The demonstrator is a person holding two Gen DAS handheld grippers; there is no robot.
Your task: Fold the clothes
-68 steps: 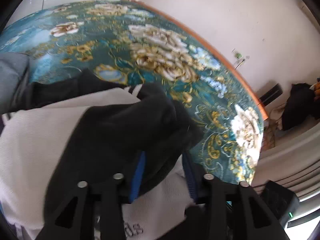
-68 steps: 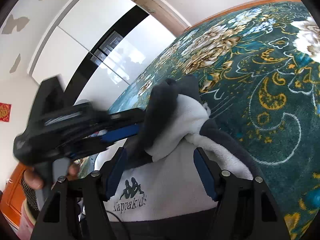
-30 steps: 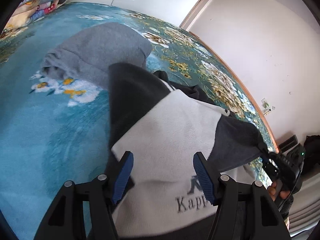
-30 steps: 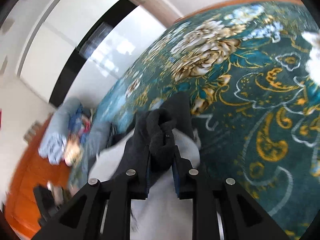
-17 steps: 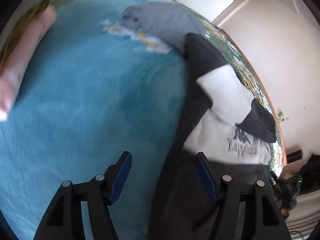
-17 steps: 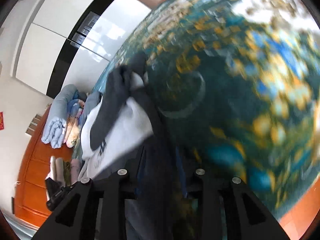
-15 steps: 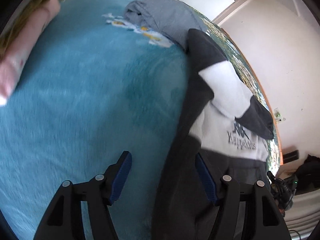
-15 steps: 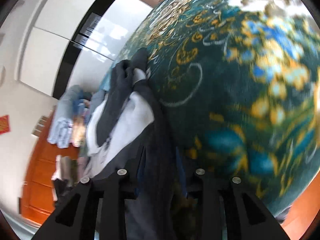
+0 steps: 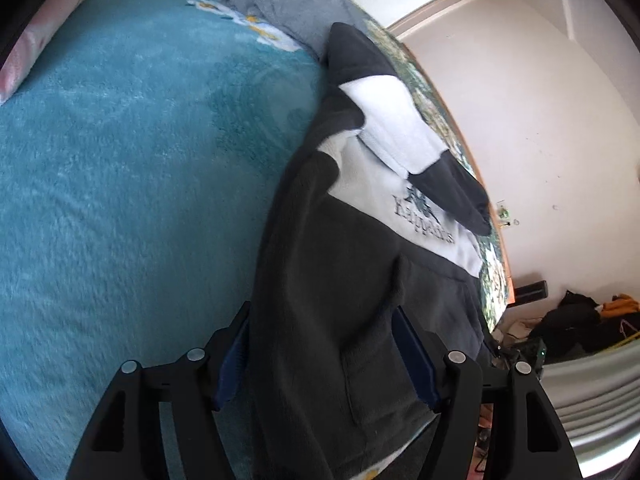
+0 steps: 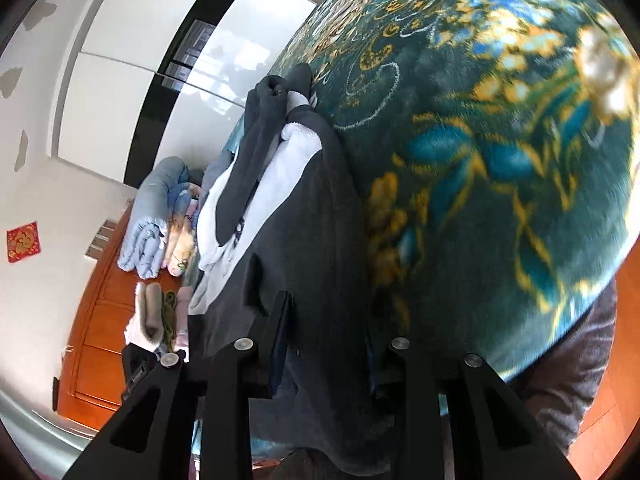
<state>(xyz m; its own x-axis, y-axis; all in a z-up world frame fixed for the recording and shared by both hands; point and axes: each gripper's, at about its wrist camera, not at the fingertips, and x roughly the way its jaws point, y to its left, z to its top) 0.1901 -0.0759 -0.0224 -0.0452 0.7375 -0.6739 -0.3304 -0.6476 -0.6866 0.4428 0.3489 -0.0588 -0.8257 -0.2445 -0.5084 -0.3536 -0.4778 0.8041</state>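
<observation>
A dark grey and white Kappa sweatshirt [image 9: 352, 264] lies on the teal floral blanket [image 9: 120, 168], its sleeves folded over the white chest. My left gripper [image 9: 324, 344] is open, its blue-padded fingers [image 9: 412, 356] astride the dark hem at the near edge. In the right wrist view the same sweatshirt [image 10: 316, 216] runs away from my right gripper [image 10: 326, 344], whose jaws stand apart around the hem cloth; I cannot tell whether they pinch it.
A folded grey garment [image 9: 296, 8] lies beyond the sweatshirt. Rolled blue bedding [image 10: 148, 216] and folded clothes sit by an orange wooden cabinet [image 10: 92, 344]. The blanket's floral part [image 10: 500, 140] drops off at the right edge. Dark clothes [image 9: 576, 320] lie on the floor.
Both grippers have moved back to the sweatshirt's hem end. The right gripper, earlier shut on the dark sleeve, let it go on the chest. The left fingers now straddle the hem.
</observation>
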